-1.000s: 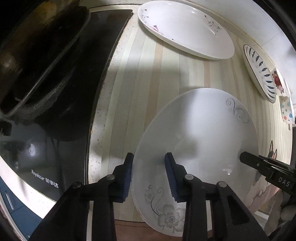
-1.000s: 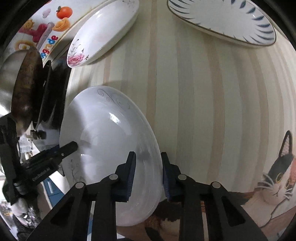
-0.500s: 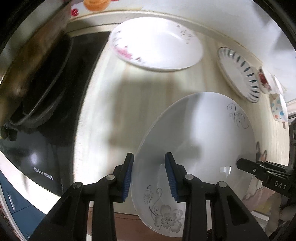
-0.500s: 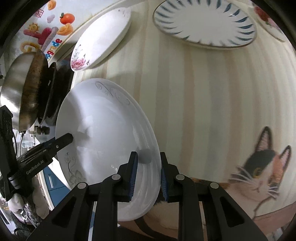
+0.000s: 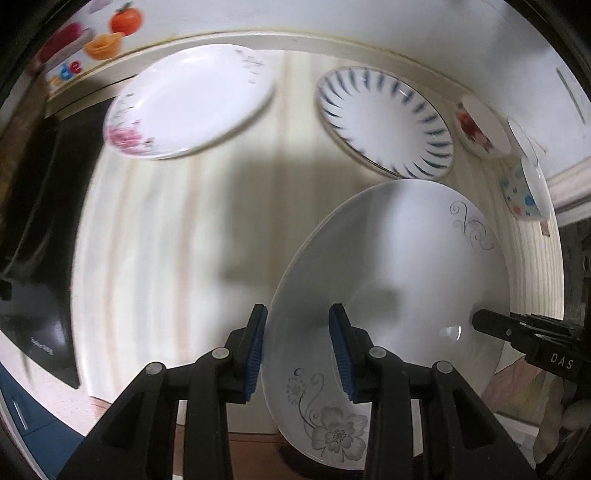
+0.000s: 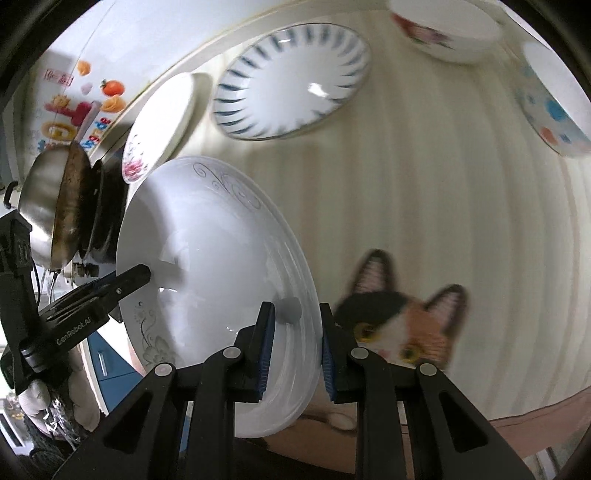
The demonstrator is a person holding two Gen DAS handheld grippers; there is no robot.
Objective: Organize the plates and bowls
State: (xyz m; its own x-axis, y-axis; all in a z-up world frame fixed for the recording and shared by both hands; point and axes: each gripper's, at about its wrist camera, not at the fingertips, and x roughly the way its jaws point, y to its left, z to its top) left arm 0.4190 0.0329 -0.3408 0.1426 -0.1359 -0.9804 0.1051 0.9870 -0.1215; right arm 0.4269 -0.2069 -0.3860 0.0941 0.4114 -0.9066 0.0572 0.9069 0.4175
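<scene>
1. A striped table [image 5: 177, 229] with a cat print [image 6: 406, 325] sits by a white wall, a stove [image 5: 33, 229] at one end.
2. On it lie a pink-flower plate [image 5: 192, 99], a blue-rayed plate [image 5: 384, 118] and two bowls [image 6: 447, 33].
3. The left gripper [image 5: 298, 347] and right gripper [image 6: 293, 347], jaws narrow, clamp opposite rims of a grey-flower plate [image 5: 399, 266] above the table.

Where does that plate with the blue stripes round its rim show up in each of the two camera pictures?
Left wrist view: the blue-striped plate lies upper right of centre, just beyond the held white plate.
Right wrist view: it lies top centre.
Shared landmark: the pink-flower plate to its left in both.
</scene>
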